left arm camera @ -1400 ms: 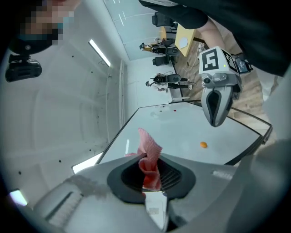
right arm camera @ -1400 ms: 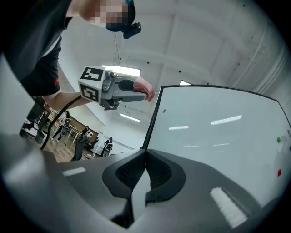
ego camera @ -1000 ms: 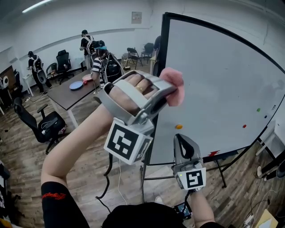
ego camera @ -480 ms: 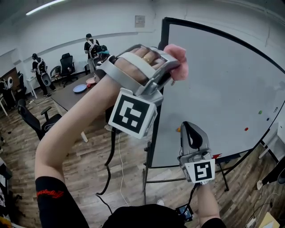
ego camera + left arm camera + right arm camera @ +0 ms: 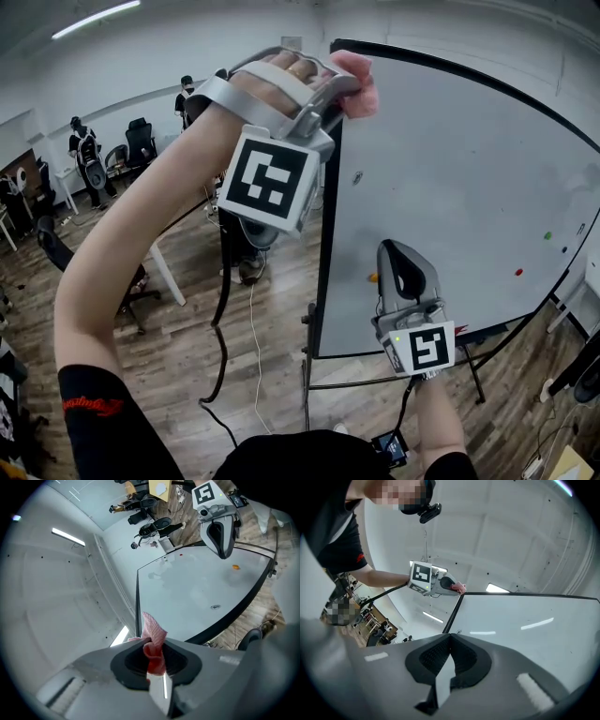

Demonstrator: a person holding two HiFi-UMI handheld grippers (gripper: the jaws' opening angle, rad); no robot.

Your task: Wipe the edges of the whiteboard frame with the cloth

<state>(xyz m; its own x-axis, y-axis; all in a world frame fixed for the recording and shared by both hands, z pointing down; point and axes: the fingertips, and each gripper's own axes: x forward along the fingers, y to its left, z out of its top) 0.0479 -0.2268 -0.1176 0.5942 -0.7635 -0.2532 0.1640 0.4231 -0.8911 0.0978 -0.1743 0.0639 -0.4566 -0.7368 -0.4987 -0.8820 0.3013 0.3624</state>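
Observation:
A pink cloth [image 5: 356, 82] is pinched in my left gripper [image 5: 336, 86], which is raised to the top left corner of the whiteboard's black frame [image 5: 328, 216]. The cloth touches the frame at that corner. In the left gripper view the cloth [image 5: 153, 641] bunches between the shut jaws, with the frame's corner [image 5: 137, 602] just beyond. My right gripper [image 5: 399, 272] hangs lower, in front of the whiteboard's lower part, shut with nothing in it. From the right gripper view I see the left gripper [image 5: 457, 588] with the cloth [image 5: 461, 588] at the corner of the frame [image 5: 453, 613].
The whiteboard [image 5: 469, 187] stands on a wheeled stand [image 5: 309, 375] on a wood floor. Small coloured magnets [image 5: 517, 273] dot its surface. A table [image 5: 169, 272], office chairs [image 5: 136, 281] and people [image 5: 84, 155] are at the back left. A cable [image 5: 225, 337] hangs from my left gripper.
My left gripper has climbed with the cloth along the left edge of the frame, from about mid-height to the top corner. The right gripper has stayed low and shifted little.

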